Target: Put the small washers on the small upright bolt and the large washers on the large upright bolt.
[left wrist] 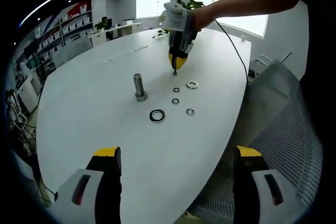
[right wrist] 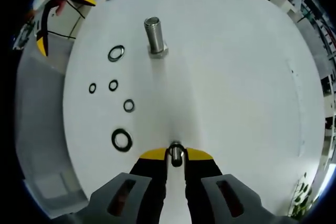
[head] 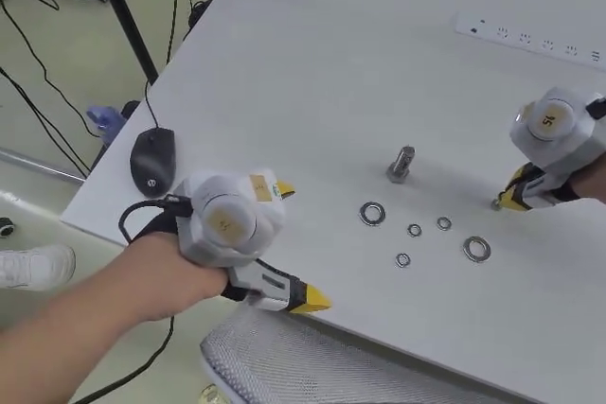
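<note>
Washers lie flat on the white bench (head: 312, 63) in the head view: two large washers (head: 372, 213) and three small washers (head: 414, 230), all close together. The large bolt (head: 401, 164) stands up just behind them. The left hand-held gripper (head: 301, 246) is at the near left edge of the bench, and its jaws are spread wide. The right hand-held gripper (head: 502, 202) is on the right, tip down at the bench, near one large washer. A black mouse (head: 151, 160) sits at the left edge, and a power strip (head: 530, 40) lies at the far right.

In the left gripper view, the two yellow-tipped jaws stand far apart at the bottom. Across the bench, the right hand-held gripper (left wrist: 176, 62) pinches the small bolt (left wrist: 174, 70) and holds it upright, down at the bench, just past the washers.

In the right gripper view, the jaws are pressed on the small bolt (right wrist: 176, 155). The large bolt (right wrist: 154, 36) stands farther off, and the washers lie to the left.
</note>
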